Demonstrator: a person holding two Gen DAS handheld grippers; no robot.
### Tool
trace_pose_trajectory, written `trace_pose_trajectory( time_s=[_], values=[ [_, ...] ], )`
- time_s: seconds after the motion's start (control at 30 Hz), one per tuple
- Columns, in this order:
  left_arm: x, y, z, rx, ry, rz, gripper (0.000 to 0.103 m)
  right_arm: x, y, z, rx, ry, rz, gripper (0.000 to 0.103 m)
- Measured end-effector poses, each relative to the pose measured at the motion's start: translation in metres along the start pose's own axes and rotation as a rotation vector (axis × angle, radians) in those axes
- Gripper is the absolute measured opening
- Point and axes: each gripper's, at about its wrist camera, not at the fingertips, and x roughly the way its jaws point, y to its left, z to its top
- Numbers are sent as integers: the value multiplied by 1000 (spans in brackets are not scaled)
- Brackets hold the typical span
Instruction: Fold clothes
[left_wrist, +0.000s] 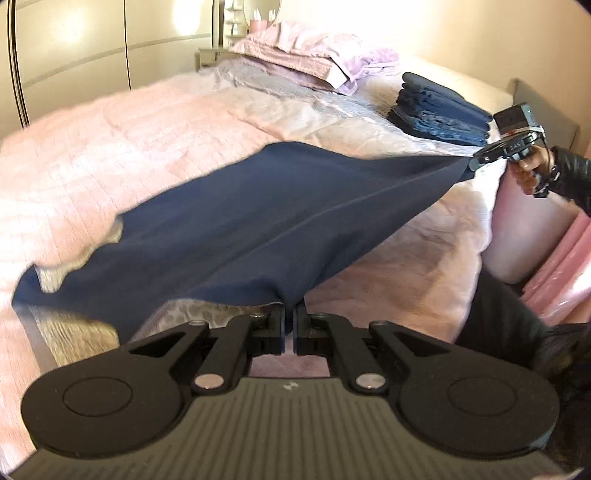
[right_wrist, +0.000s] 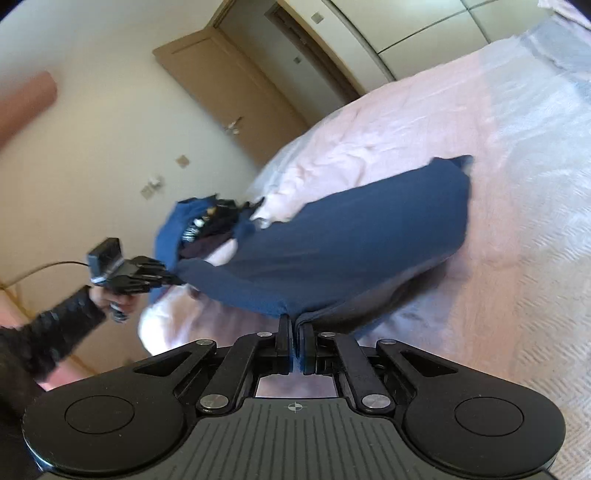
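A navy blue garment (left_wrist: 258, 218) is stretched in the air over the pink bed (left_wrist: 129, 147), its far end trailing on the cover. My left gripper (left_wrist: 290, 308) is shut on one corner of it. My right gripper (left_wrist: 474, 162) shows at the right of the left wrist view, shut on the other corner. In the right wrist view the garment (right_wrist: 351, 240) runs from my right gripper (right_wrist: 296, 321) to my left gripper (right_wrist: 177, 275), seen at the left. The cloth is taut between the two.
A stack of folded dark blue clothes (left_wrist: 439, 110) sits on the bed at the far right. Pink pillows (left_wrist: 306, 51) lie at the head. A wardrobe (left_wrist: 92, 44) and a door (right_wrist: 236, 92) stand beyond the bed. Pink bags (left_wrist: 561, 266) lie beside the bed.
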Motion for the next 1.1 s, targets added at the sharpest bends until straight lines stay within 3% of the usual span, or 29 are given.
trace_pose_trajectory(
  time_s=[0.07, 0.27, 0.4, 0.6, 0.7, 0.9, 0.93, 1.0, 1.03, 1.07, 1.1],
  values=[
    [-1, -1, -10, -25, 29, -19, 1, 0, 10, 1, -7, 30, -10, 1],
    [-2, -3, -40, -99, 114, -75, 0, 9, 18, -39, 31, 158, -8, 0],
    [1, -5, -57, -133, 164, -99, 0, 4, 14, -44, 53, 159, -20, 0],
    [28, -13, -87, -89, 273, -51, 0, 34, 1, -61, 33, 266, -158, 0],
    [19, -18, -102, -39, 331, -27, 0, 32, 1, -54, 18, 251, -240, 0],
    [-40, 12, -96, -82, 188, 58, 4, 16, 11, -25, -39, 136, -416, 5],
    [-47, 21, -90, -93, 158, 84, 4, 19, 13, -18, -54, 105, -422, 8],
    [-56, 39, -78, -108, 102, 134, 11, 29, 17, -3, -86, 66, -435, 29],
    [-55, 50, -70, -109, 81, 157, 15, 35, 19, 4, -102, 49, -440, 57],
    [-53, 60, -62, -109, 61, 180, 19, 44, 19, 12, -119, 42, -436, 65],
    [-48, 70, -50, -113, 42, 211, 22, 52, 19, 18, -138, 38, -426, 67]
  ],
)
